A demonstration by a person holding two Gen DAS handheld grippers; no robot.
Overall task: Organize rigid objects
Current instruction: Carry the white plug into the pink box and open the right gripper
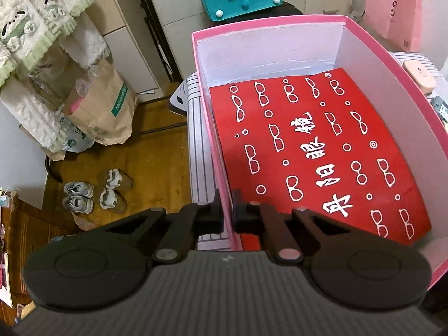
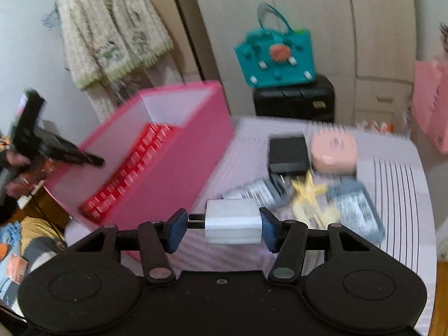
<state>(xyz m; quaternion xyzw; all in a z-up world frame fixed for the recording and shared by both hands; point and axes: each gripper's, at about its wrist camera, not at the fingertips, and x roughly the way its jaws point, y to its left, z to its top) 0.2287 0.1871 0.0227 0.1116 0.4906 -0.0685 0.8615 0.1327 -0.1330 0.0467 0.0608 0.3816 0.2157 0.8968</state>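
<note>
A pink box [image 1: 372, 64] with white inner walls and a red printed sheet [image 1: 308, 145] on its floor stands on the striped table. My left gripper [image 1: 228, 212] is shut on the box's left wall, one finger on each side. My right gripper [image 2: 222, 228] is shut on a white charger plug [image 2: 233, 225] and holds it above the table, right of the pink box [image 2: 179, 165]. The left gripper [image 2: 56, 151] shows at that box's far rim. A black adapter [image 2: 287, 154], a pink round case [image 2: 334, 151], two grey packets [image 2: 355, 210] and a yellow star item [image 2: 308, 196] lie on the table.
A teal bag [image 2: 275, 56] stands on a black case [image 2: 294, 98] behind the table. A pink bag [image 1: 397, 14] hangs at the right. Paper bags [image 1: 103, 106] and shoes [image 1: 95, 193] lie on the wooden floor to the left. A knit cardigan [image 2: 112, 28] hangs on the wall.
</note>
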